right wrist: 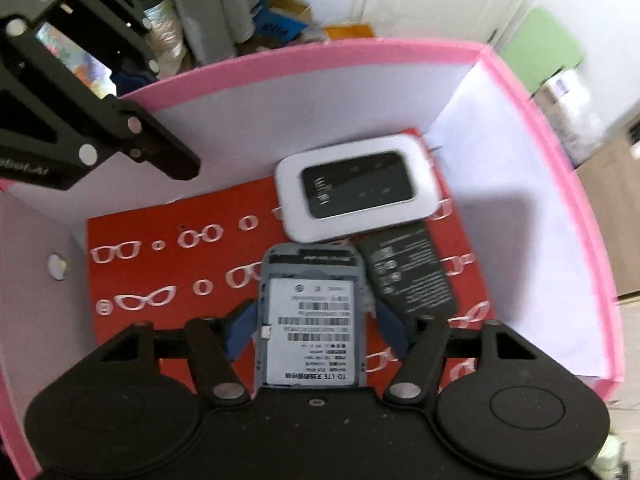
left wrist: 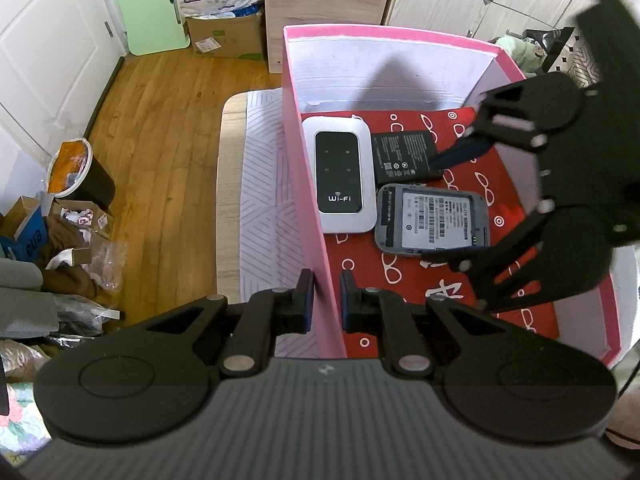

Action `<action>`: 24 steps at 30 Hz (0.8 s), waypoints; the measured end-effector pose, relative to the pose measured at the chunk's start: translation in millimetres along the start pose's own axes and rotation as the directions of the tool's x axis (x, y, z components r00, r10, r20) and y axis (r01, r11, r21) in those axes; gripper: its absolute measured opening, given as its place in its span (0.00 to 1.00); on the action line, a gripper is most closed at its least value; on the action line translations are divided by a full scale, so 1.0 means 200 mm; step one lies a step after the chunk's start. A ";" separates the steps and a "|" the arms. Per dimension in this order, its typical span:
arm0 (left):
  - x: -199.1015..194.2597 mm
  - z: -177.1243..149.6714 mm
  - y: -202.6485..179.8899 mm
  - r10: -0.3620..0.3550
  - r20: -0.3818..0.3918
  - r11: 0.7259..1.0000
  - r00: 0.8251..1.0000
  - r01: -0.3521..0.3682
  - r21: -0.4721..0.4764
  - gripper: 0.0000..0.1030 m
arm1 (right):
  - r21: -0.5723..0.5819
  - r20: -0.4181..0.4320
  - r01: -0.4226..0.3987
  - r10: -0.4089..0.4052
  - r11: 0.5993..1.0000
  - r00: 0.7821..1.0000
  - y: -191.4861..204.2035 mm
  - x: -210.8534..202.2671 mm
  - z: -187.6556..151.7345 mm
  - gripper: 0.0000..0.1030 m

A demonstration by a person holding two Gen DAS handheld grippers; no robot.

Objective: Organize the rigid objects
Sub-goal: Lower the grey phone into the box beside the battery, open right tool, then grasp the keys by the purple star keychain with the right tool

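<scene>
Left gripper [left wrist: 326, 300] pinching pink box [left wrist: 312, 184] wall; right gripper [right wrist: 312, 330] fingers spread – grey router [right wrist: 312, 320] between

Pink box [left wrist: 308, 184], red liner [left wrist: 400, 280] with white glasses print; white router [left wrist: 340, 172]; black battery [left wrist: 404, 156].

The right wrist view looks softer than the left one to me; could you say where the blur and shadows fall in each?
Right wrist view: motion-smeared, the white Wi-Fi router and black battery soft, label text barely legible. Left wrist view: the router's lettering is crisp and only the right gripper smears; a dark shadow falls on the pink box's far wall. Both bend straight edges.
</scene>
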State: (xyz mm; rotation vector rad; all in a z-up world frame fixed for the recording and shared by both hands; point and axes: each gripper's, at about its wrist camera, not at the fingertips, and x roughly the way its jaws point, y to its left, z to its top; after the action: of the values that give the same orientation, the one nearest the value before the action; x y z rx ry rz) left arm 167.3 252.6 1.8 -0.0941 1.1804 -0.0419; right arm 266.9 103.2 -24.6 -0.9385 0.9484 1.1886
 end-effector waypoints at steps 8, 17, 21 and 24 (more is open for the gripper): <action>0.00 -0.02 0.02 -0.015 0.007 1.000 1.000 0.015 -0.006 0.11 | 0.246 0.315 0.017 -0.096 0.969 0.944 -0.05 -0.45 -0.24 0.72; -0.01 -0.02 0.03 -0.025 0.016 0.999 1.000 0.026 -0.020 0.11 | 0.468 0.311 0.144 -0.314 0.872 0.897 -0.05 -0.66 -0.71 0.72; -0.01 -0.02 0.04 -0.026 0.017 0.999 1.000 0.027 -0.027 0.11 | 0.585 0.293 0.138 -0.367 0.799 0.883 -0.05 -0.62 -0.92 0.72; 0.00 -0.02 0.04 -0.030 0.016 0.999 0.999 0.030 -0.032 0.11 | 0.673 0.289 0.110 -0.398 0.731 0.871 -0.05 -0.55 -1.04 0.72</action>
State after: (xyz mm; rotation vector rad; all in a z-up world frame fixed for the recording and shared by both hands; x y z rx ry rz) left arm 162.5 260.2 0.1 -0.1401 1.1639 -0.0486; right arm 245.0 -127.6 12.1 -0.2232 0.7534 0.6878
